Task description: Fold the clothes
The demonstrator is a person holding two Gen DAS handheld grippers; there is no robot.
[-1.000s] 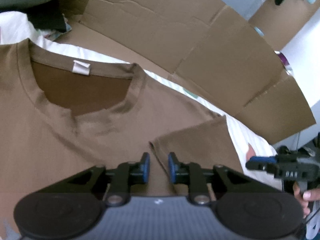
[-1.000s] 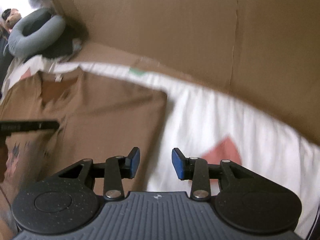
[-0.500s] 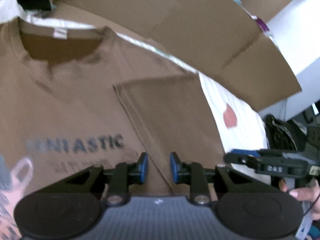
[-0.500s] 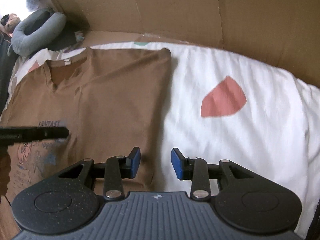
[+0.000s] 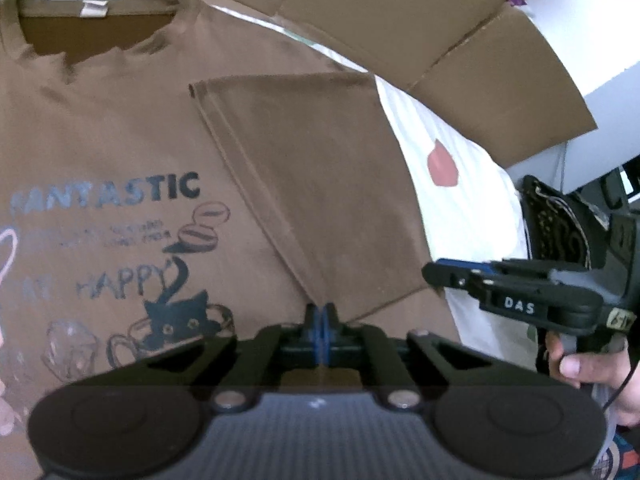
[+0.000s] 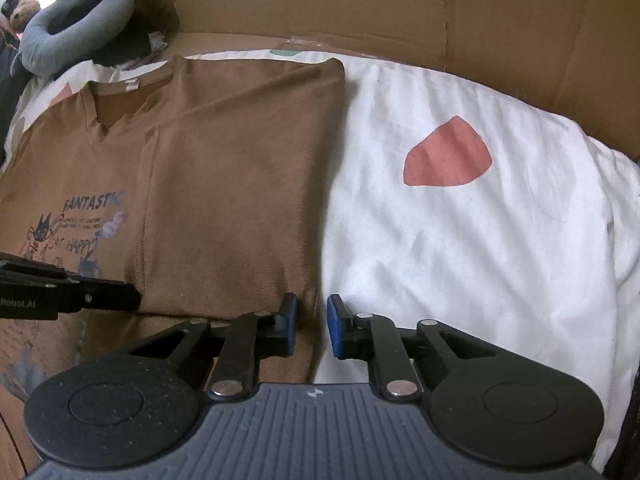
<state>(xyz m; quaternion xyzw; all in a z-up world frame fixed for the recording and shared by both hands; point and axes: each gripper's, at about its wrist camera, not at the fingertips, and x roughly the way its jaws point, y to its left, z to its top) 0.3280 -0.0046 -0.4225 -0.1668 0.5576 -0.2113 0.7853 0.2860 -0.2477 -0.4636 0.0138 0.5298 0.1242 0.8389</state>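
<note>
A brown T-shirt (image 5: 120, 128) with a cat print and the word FANTASTIC lies flat on a white sheet (image 6: 460, 260). Its right side and sleeve are folded inward as a plain brown panel (image 6: 240, 184). My left gripper (image 5: 322, 316) is shut, with the near corner of that panel (image 5: 320, 216) pinched between its blue pads. My right gripper (image 6: 312, 328) is open and hovers low over the shirt's folded right edge, with nothing between its fingers. In the left wrist view the right gripper (image 5: 436, 274) shows side-on, held by a hand (image 5: 580, 364).
Brown cardboard sheets (image 6: 360, 4) stand along the far side of the bed. A grey neck pillow (image 6: 76, 24) and dark items lie at the far left beyond the collar. The sheet has a red patch (image 6: 448, 156) to the right of the shirt.
Both grippers have pulled back toward the shirt's lower part. The left gripper, open before, has shut on the folded panel's corner. The right gripper stays open.
</note>
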